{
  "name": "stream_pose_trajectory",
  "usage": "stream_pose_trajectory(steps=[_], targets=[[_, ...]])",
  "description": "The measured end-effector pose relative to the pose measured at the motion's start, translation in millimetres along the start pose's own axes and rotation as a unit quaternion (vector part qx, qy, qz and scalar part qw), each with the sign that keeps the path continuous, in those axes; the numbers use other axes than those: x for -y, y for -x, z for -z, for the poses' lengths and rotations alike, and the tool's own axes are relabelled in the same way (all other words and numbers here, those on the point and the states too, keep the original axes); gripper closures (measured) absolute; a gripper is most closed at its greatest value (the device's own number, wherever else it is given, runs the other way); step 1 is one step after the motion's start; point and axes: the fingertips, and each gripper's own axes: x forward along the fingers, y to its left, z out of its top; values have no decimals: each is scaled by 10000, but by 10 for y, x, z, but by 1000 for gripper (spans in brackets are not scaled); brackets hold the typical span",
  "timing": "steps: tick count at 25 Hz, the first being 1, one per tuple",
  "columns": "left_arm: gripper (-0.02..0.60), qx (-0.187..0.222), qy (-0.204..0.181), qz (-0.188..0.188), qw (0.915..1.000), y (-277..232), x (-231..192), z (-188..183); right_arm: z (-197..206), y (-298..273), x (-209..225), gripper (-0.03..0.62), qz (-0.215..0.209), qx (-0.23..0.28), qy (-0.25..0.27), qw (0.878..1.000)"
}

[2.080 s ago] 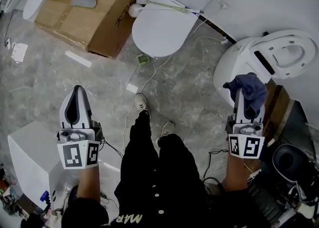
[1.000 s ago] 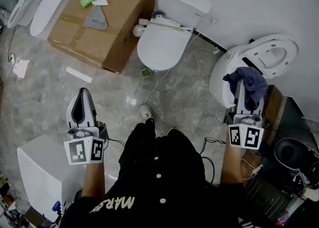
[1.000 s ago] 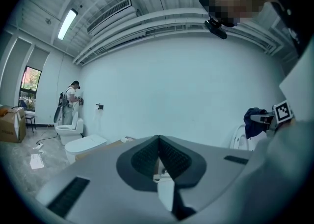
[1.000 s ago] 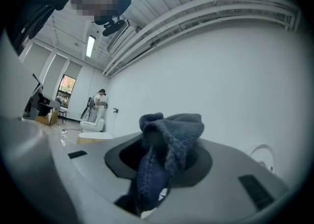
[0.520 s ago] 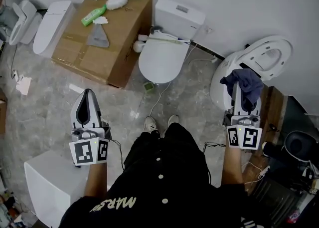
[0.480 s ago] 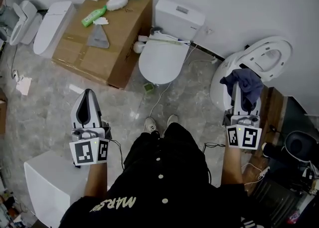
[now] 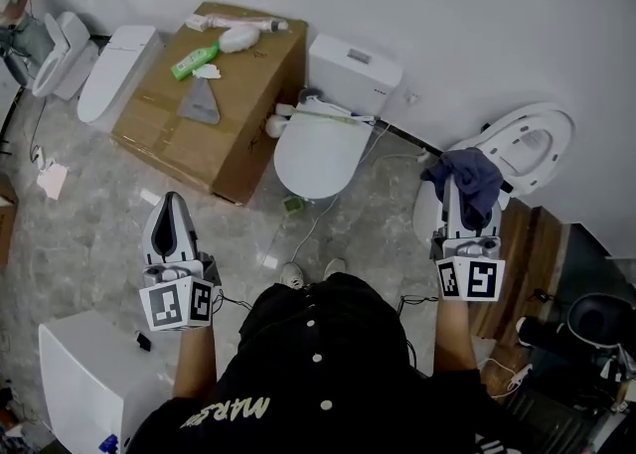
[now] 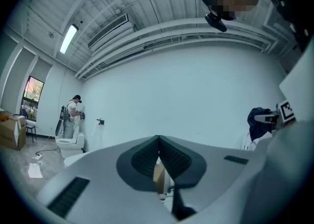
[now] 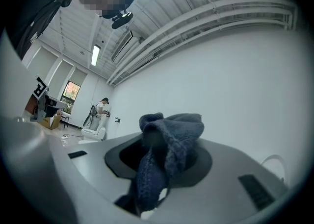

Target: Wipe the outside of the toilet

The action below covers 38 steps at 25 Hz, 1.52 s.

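Left gripper [image 7: 171,206] tongs pressed together at the tips, nothing between them; left gripper view shows only wall and ceiling past them. It hangs over the grey floor [image 7: 89,214], well apart from any toilet.

Right gripper [image 7: 461,194] tongs pinch a dark blue cloth [image 7: 465,176]. The cloth bunches over the tips and droops down 1 side in the right gripper view [image 9: 169,139]. From the head view the cloth lies over the near edge of the right toilet [image 7: 532,149], which has its seat raised against the wall. Cannot tell if cloth touches it.

A 2nd toilet [image 7: 320,152] with lid shut stands between the grippers, farther off, its tank [image 7: 355,67] at the wall. A cord [image 7: 308,219] runs from it across the floor. Left of it is a cardboard box [image 7: 238,134] with a green bottle [image 7: 195,60], a brush [image 7: 238,37] and a grey rag [image 7: 202,104] on top. 2 more toilets [image 7: 119,73] stand at far left. A white block [image 7: 79,382] sits bottom left, near the left arm.

Another person [image 8: 72,115] stands far off by a toilet in the left gripper view.
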Motion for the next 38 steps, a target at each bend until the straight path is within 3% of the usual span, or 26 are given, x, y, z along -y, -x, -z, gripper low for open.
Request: stream_pose_trajectory(steps=[10,38], targets=[[572,154,-181,-320,9992,38,108,-43,222,-112,208,465,-67,3,-171,9998],[572,173,-112,-243,9995,31,207,-123,259,-137,155,465,-204,-90,-108,9997]])
